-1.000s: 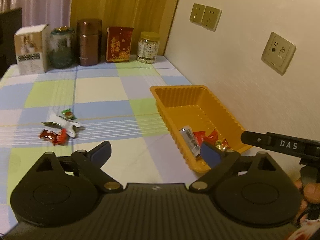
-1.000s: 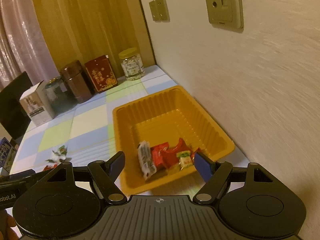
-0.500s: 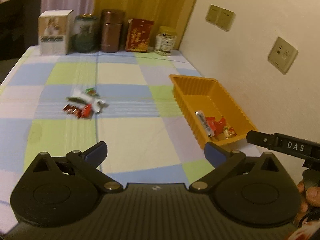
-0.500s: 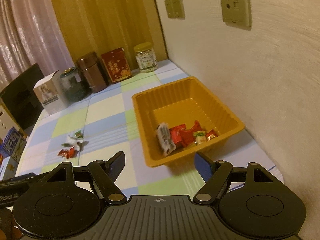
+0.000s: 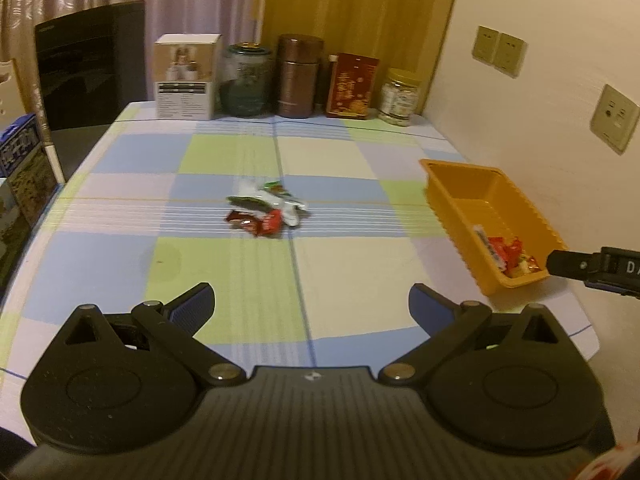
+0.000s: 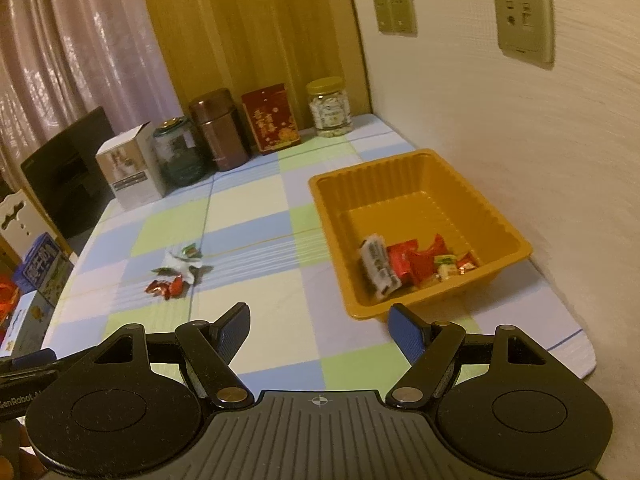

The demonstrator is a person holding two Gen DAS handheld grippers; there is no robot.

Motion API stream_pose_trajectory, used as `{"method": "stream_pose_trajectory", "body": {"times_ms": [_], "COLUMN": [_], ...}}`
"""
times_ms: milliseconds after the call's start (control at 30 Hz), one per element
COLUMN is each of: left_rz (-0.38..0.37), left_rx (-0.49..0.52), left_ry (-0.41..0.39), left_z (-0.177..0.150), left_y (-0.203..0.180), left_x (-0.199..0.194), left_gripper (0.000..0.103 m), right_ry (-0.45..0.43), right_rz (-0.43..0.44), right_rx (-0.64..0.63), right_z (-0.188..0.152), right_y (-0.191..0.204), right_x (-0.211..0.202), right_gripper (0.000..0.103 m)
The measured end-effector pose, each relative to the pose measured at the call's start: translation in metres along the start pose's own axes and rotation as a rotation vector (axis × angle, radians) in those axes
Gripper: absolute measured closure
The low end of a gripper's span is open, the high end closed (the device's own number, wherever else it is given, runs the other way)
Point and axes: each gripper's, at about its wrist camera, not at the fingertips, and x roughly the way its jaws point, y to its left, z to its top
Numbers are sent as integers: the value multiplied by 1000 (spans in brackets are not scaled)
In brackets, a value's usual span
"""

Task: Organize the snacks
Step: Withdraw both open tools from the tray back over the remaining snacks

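Note:
A small heap of loose snacks (image 5: 265,208), red and white-green wrappers, lies mid-table; it also shows in the right wrist view (image 6: 178,274). An orange tray (image 5: 448,184) by the wall holds several wrapped snacks (image 5: 506,254); in the right wrist view the tray (image 6: 328,208) shows a white bar and red packets (image 6: 408,262). My left gripper (image 5: 311,306) is open and empty, held back above the table's near edge. My right gripper (image 6: 319,326) is open and empty, near the tray's front corner. Part of the right gripper's body shows in the left wrist view (image 5: 596,268).
At the table's back stand a white box (image 5: 186,76), a green jar (image 5: 246,80), a brown canister (image 5: 299,76), a red tin (image 5: 352,86) and a clear jar (image 5: 399,96). A black chair (image 5: 92,64) and blue boxes (image 5: 22,164) are at the left. The wall is at the right.
Both grippers have pulled back and up from the tray, so more table shows. The left view has swung left, bringing the loose snacks toward centre. Both stayed open.

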Motion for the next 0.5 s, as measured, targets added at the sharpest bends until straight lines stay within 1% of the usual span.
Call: {"method": "stream_pose_trajectory", "body": {"times_ms": [67,267,400,500], "left_rz": [5,54,48,67], "left_rx": [-1,-8,-46,-52], "left_ry": [-3,10,7,10], "left_z": [0,5,9,11], "left_y": [7,23,37,45], "left_x": [-2,-3,-6,-5], "left_gripper": [1,1,1,1], "right_ry": [4,15,19,25], "right_rz": [7,30,45,53], "right_rx": [-7,-34,-51,-67], "right_z": [-1,-2,-2,-2], "right_y": [6,22,34,42], "right_x": [2,9,14,18], "right_gripper": [27,27,27,27]}}
